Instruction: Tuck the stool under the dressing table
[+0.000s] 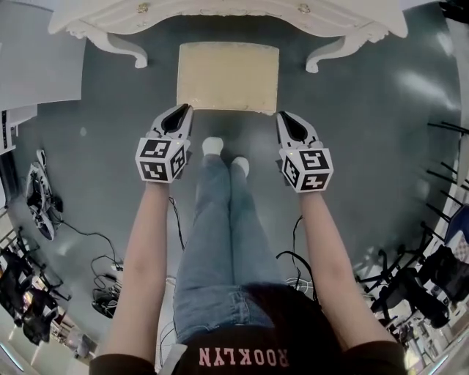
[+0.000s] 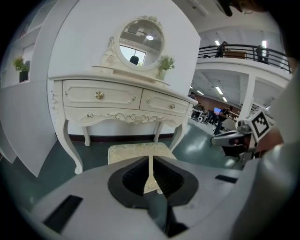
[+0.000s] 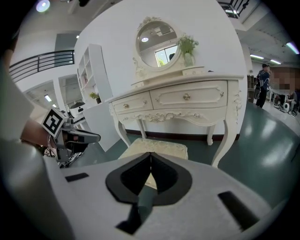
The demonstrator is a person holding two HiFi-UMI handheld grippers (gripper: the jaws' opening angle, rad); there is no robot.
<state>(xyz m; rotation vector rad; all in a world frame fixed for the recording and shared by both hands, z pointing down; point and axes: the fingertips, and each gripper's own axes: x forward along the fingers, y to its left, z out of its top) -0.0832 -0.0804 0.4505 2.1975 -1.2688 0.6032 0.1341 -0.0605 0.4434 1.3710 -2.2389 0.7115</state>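
Observation:
A cream cushioned stool [image 1: 228, 76] stands on the green floor just in front of the white dressing table [image 1: 220, 16], between its curved legs. In the left gripper view the stool [image 2: 136, 151] shows below the table's drawers [image 2: 117, 97]; in the right gripper view the stool [image 3: 161, 148] sits under the table [image 3: 187, 101]. My left gripper [image 1: 186, 110] is shut and empty, at the stool's near left corner. At the near right corner my right gripper [image 1: 281, 116] is shut and empty. I cannot tell whether either tip touches the stool.
The person's legs and white shoes [image 1: 223, 154] stand between the grippers. A white panel [image 1: 37, 55] stands at the left. Cables and gear [image 1: 44, 198] lie on the floor at left, black stands [image 1: 418, 278] at right. An oval mirror [image 2: 140, 43] tops the table.

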